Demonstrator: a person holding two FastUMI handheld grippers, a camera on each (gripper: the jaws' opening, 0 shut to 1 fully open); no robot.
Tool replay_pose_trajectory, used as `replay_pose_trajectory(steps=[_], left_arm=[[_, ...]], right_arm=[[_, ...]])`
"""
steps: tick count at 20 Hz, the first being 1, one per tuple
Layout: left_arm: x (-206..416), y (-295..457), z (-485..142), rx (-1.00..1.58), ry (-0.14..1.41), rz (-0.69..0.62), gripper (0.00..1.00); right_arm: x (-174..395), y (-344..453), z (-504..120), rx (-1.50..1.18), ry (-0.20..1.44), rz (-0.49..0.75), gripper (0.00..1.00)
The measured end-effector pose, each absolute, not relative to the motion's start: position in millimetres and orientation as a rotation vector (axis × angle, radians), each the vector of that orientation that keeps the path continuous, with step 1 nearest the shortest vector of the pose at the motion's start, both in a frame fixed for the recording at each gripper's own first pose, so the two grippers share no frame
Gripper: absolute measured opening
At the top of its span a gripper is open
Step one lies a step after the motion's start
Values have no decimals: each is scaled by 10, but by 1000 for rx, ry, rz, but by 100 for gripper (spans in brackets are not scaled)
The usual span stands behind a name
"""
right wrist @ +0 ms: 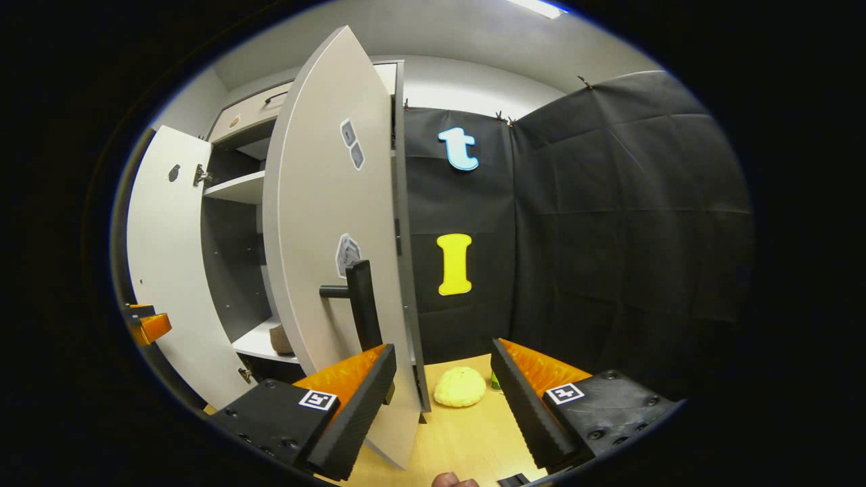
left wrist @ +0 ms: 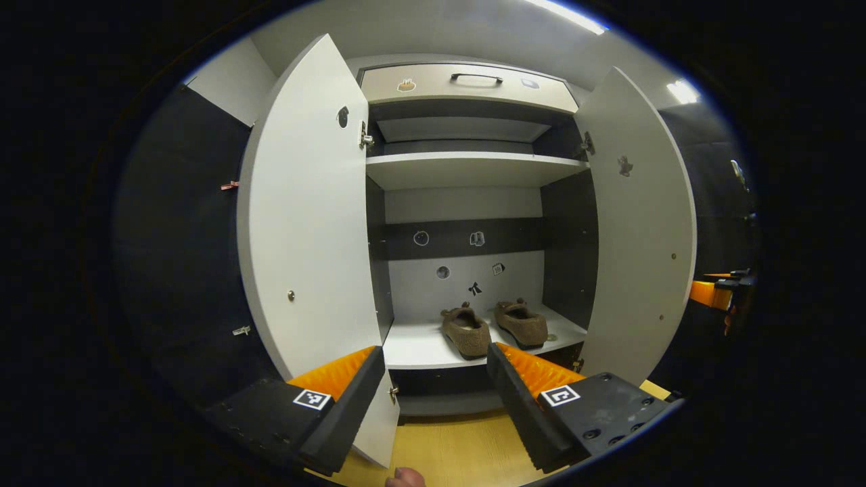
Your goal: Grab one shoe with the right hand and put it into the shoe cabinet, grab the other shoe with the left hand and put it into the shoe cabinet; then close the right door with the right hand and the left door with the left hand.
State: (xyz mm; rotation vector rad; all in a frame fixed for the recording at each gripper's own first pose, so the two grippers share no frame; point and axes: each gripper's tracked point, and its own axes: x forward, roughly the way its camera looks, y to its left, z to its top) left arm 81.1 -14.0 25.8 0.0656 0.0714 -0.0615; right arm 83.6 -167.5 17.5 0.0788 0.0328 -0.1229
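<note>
Since both shoes (left wrist: pixel 492 326) are already sitting side by side on the shoe cabinet's lower shelf (left wrist: pixel 413 348), the right tongs (right wrist: pixel 443 385) are hanging wide beside the right door (right wrist: pixel 325 237), the left tongs (left wrist: pixel 436 382) gaping empty near the left door (left wrist: pixel 304 216).

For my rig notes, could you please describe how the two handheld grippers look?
In its own view, each gripper, left and right, has two long ribbed jaws on black bolted blocks, each block carrying a square black-and-white marker tag. The jaws stand apart on both.
</note>
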Motion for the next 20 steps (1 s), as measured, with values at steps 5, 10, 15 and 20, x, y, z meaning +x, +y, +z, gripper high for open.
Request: replay_pose_trajectory(steps=[5, 10, 15, 20], left_arm=[[624, 45, 274, 60, 67, -67, 96], [492, 346, 248, 67, 75, -44, 97], [398, 711, 261, 54, 83, -3, 96], [359, 1251, 282, 58, 90, 75, 97]], right_arm=[[915, -1236, 155, 98, 27, -90, 96], [1055, -692, 153, 113, 24, -29, 97], [1046, -164, 147, 110, 28, 54, 99], [947, 65, 82, 86, 42, 85, 99]])
